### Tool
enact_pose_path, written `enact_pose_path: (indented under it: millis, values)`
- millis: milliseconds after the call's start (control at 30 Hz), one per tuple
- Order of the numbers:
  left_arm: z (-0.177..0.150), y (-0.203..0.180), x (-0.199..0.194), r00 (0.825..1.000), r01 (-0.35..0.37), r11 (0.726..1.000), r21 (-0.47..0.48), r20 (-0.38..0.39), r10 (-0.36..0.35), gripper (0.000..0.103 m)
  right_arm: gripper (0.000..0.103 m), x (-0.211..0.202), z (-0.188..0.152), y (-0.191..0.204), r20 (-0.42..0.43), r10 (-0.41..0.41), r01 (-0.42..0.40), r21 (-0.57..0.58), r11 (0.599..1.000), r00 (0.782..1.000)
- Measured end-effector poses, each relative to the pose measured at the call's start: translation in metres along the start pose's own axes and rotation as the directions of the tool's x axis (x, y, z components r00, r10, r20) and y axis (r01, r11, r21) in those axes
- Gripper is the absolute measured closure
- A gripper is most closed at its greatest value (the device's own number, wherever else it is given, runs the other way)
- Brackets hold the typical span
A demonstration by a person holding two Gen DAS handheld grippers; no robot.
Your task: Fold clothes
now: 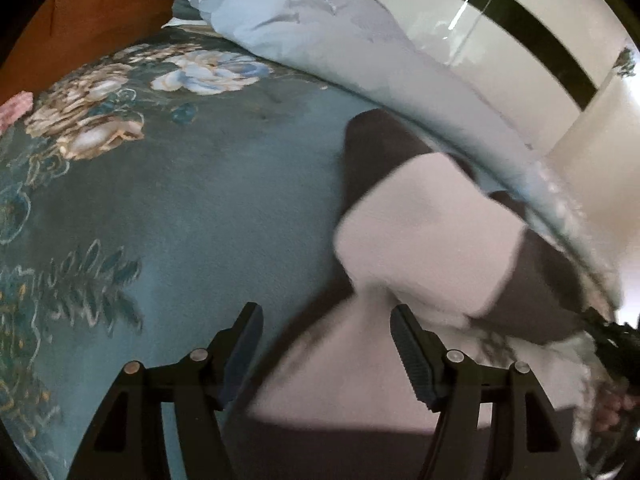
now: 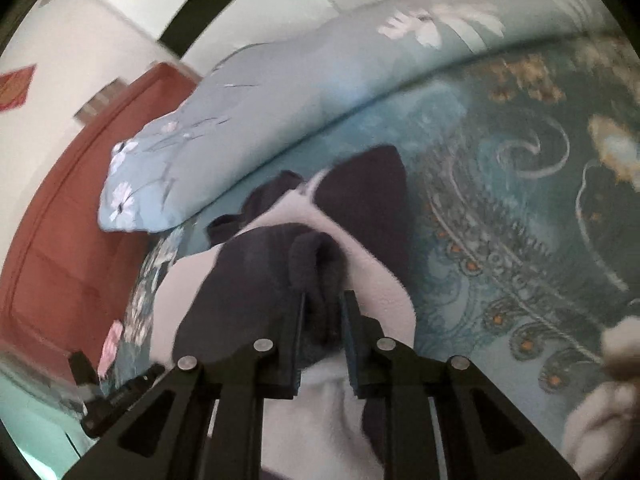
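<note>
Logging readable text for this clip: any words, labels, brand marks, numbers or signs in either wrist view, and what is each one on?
None can be read.
Red diamond-shaped wall hanging: may carry a character, too blurred and cut off at the edge to tell.
Dark and white garment: no print or tag showing.
Floral bedspread and light blue daisy-print pillow: patterns only, no lettering.
Black tools: no markings visible.

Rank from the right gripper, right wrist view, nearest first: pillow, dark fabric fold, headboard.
1. Dark fabric fold: pinched between the fingers of the right gripper.
2. Pillow: beyond the garment, up and left.
3. Headboard: behind the pillow, far left.
</note>
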State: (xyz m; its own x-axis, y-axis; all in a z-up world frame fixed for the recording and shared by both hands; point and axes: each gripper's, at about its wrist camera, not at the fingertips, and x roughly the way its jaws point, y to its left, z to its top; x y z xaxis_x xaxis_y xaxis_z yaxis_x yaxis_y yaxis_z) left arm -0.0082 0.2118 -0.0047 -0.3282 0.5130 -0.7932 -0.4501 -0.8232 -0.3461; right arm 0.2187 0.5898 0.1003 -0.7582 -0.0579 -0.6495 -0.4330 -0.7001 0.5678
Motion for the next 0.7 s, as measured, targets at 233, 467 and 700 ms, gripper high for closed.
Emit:
enact_pose_path:
  millis: [233, 467, 700]
  values:
    - [-0.046, 0.03, -0.049, 0.995, 0.063, 0.997, 0.041, -0.079, -0.06, 0.033, 0.065, -0.047, -0.057, -0.01, -0.099, 0.006, -0.013, -0.077, 0.997, 0.995]
    - [-0.096, 0.068, -0.076, 0.982, 0.121, 0.991, 0.061, -0.152, -0.111, 0.033, 0.063, -0.078, -0.129, -0.057, -0.163, 0.127, -0.113, 0.094, 0.989, 0.978]
    - [-0.126, 0.081, -0.098, 0.949, 0.25, 0.968, -0.019, -0.194, -0.249, 0.033, 0.062, -0.095, -0.177, -0.069, -0.191, 0.181, -0.153, 0.152, 0.976, 0.965]
